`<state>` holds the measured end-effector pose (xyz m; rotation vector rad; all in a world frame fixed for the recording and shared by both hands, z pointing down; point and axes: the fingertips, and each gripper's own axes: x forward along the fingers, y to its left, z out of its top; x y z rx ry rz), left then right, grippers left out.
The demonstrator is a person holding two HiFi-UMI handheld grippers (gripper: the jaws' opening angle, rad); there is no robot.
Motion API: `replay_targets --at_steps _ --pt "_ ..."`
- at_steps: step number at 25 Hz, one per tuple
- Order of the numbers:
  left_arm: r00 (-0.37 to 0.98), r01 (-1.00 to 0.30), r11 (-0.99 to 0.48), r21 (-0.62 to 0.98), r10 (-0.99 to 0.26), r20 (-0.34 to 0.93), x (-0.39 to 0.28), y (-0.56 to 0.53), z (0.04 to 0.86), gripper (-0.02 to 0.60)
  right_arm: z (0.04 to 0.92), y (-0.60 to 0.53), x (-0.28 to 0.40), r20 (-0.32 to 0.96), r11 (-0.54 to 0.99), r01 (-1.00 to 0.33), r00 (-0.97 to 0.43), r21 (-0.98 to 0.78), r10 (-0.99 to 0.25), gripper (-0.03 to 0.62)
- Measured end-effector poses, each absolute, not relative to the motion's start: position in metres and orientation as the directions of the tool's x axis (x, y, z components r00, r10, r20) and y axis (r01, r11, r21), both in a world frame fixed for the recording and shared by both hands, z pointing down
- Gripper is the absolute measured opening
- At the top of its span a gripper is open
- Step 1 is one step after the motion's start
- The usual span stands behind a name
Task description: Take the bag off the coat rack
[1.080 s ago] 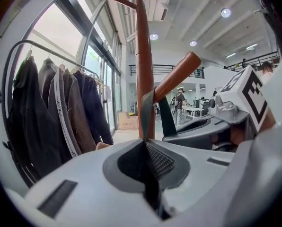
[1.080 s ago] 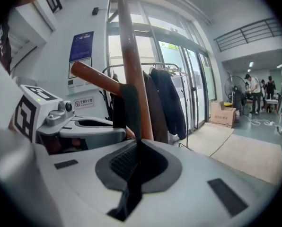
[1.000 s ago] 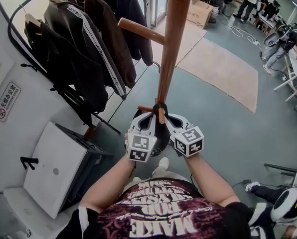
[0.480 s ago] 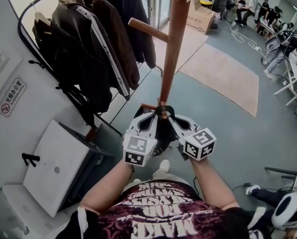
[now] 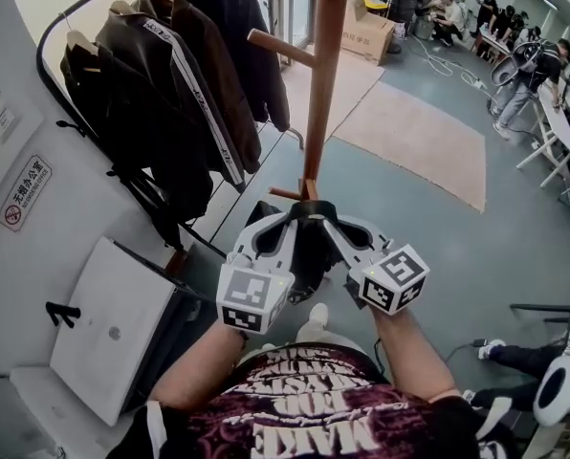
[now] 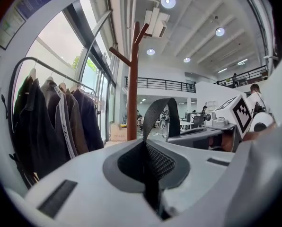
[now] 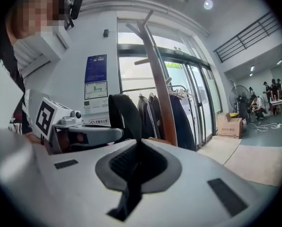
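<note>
Bright daylight comes through the tall windows (image 6: 91,74); ceiling lamps (image 6: 168,1) glare overhead; both gripper views bend toward dark rims, foreground seemingly soft.

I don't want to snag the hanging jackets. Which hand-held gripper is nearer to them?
Left. The left hand-held gripper holds the bag strap on the side toward the jackets; the right hand-held gripper holds it on the side away from them.

From where I stand this is a big open lab or workshop hall, near its entrance. There are tall glass doors (image 7: 198,103) and a mezzanine railing (image 6: 164,84) under recessed ceiling lights (image 6: 168,2). A garment rail of jackets (image 5: 180,94) stands beside the wooden coat rack (image 5: 321,84). A cardboard box (image 5: 366,29) and a standing fan (image 7: 236,100) sit out, and people (image 5: 448,12) are seated at work tables.
</note>
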<state>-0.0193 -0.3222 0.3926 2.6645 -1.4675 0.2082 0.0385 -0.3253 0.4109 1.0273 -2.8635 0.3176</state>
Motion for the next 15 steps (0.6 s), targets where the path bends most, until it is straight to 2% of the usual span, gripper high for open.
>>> replay_targets --at_steps 9,15 --pt "0.574 -0.815 -0.579 -0.030 -0.813 0.099 -0.039 -0.281 0.343 0.008 0.358 -0.281 0.020 0.083 0.752 -0.643 -0.765 -0.145 -0.638 0.009" --pt "0.600 -0.795 -0.605 -0.034 -0.794 0.093 -0.041 -0.259 0.327 0.008 0.341 -0.261 0.016 0.087 0.746 -0.656 -0.755 -0.112 -0.650 0.009"
